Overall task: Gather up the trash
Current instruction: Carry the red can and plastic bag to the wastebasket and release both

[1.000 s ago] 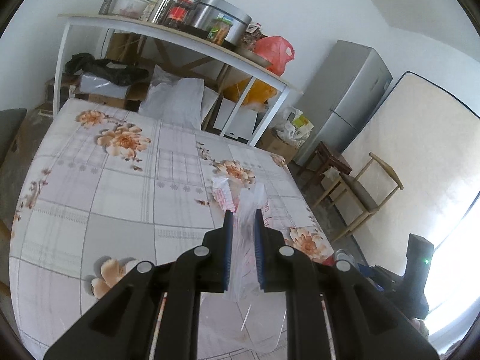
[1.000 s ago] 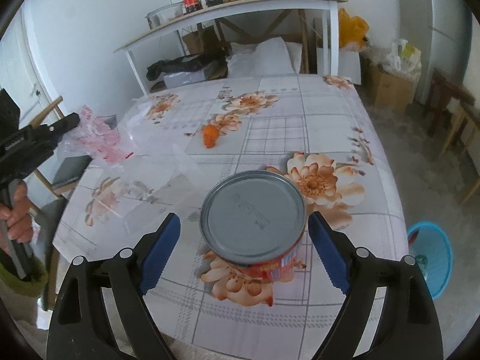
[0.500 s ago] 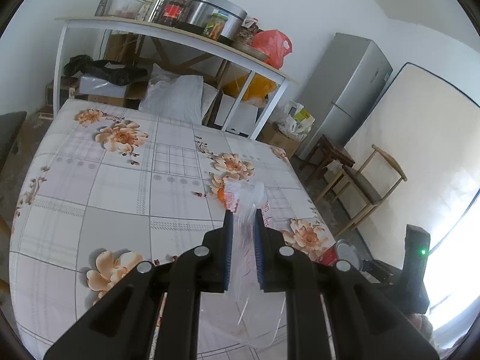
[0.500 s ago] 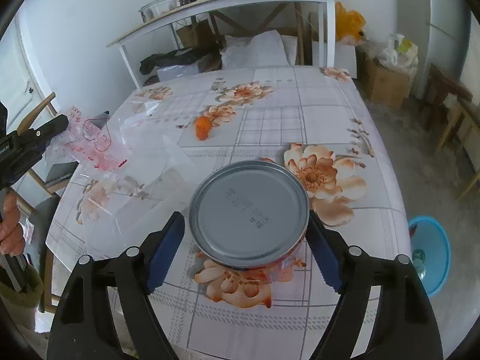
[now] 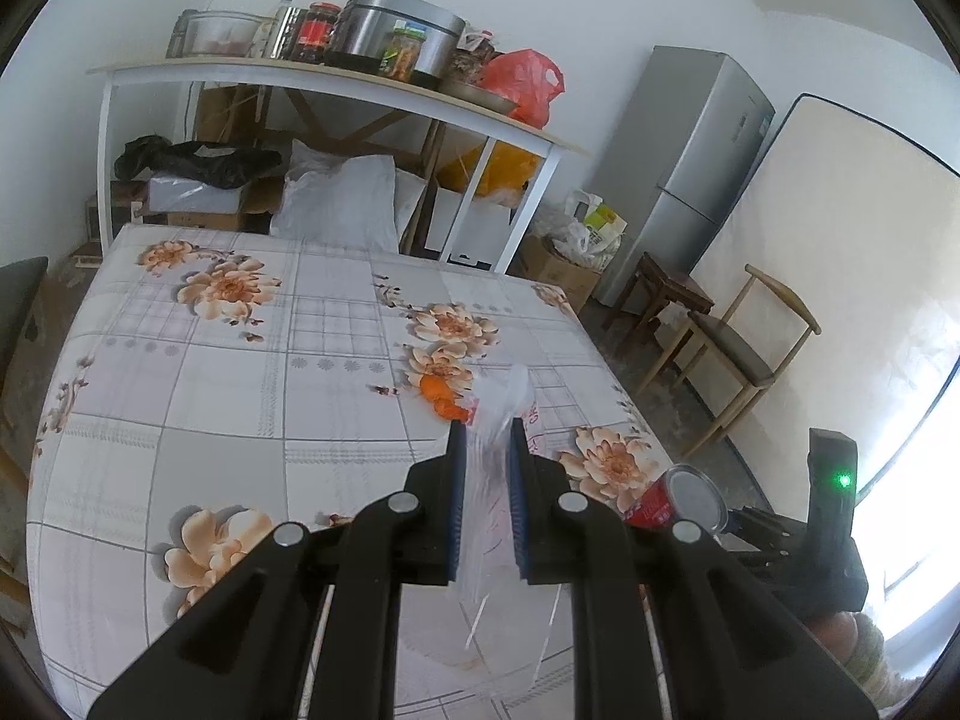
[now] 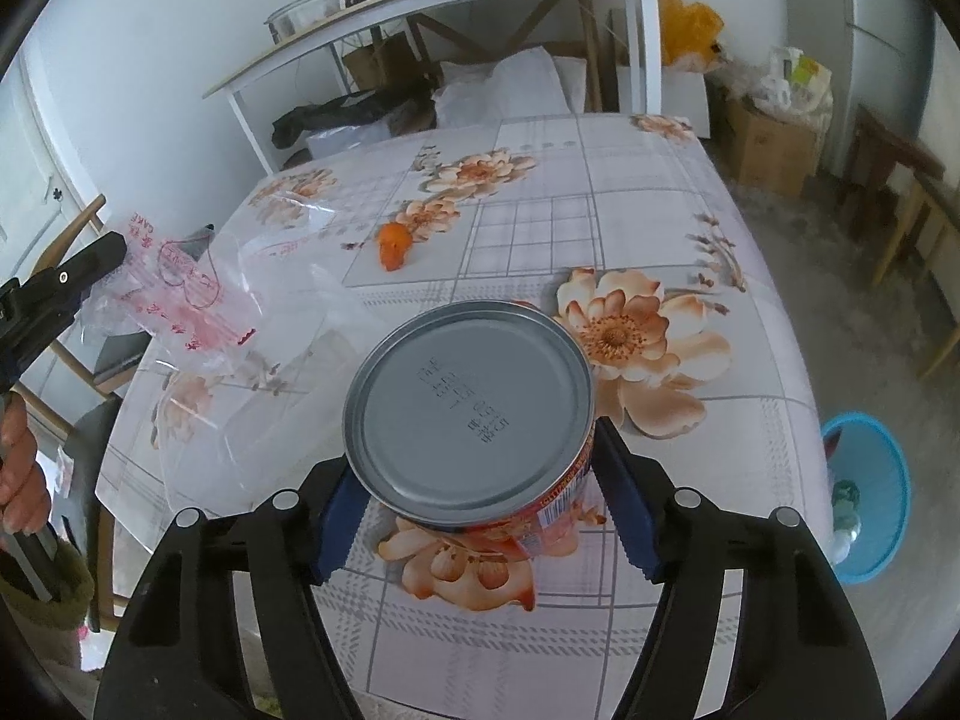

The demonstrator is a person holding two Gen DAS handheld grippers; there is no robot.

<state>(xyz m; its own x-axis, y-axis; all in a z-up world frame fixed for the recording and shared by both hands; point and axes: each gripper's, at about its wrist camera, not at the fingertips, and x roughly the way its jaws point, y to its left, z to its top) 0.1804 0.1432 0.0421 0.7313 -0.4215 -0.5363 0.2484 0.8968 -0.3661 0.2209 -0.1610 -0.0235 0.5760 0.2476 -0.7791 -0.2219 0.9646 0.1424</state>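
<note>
Room: white walls, grey concrete floor. A table under a white oilcloth printed with a grey grid and orange flowers fills the middle. Behind it stands a white-framed shelf table with a pale wooden top, carrying jars, a steel pot and a red plastic bag; cardboard boxes and white sacks sit beneath. A tall grey refrigerator, a wooden chair with a grey seat and an upright mattress line the far side. A round blue plastic basket stands on the floor just beside the table's edge.

Left gripper: black arms, blue pads drawn narrow, pinching the top of a clear plastic bag with red printing. The bag hangs down in front of the table; in the right wrist view it spreads open, its lower part lying over the tablecloth.

Right gripper: blue pads pressed against both sides of a round tin can with a grey lid and red label. The can is tilted, lid toward the camera, near the table's near edge. Whether its base touches the cloth cannot be told.

Loose item: a scrap of orange peel on the oilcloth, mid-table, well apart from the can.
</note>
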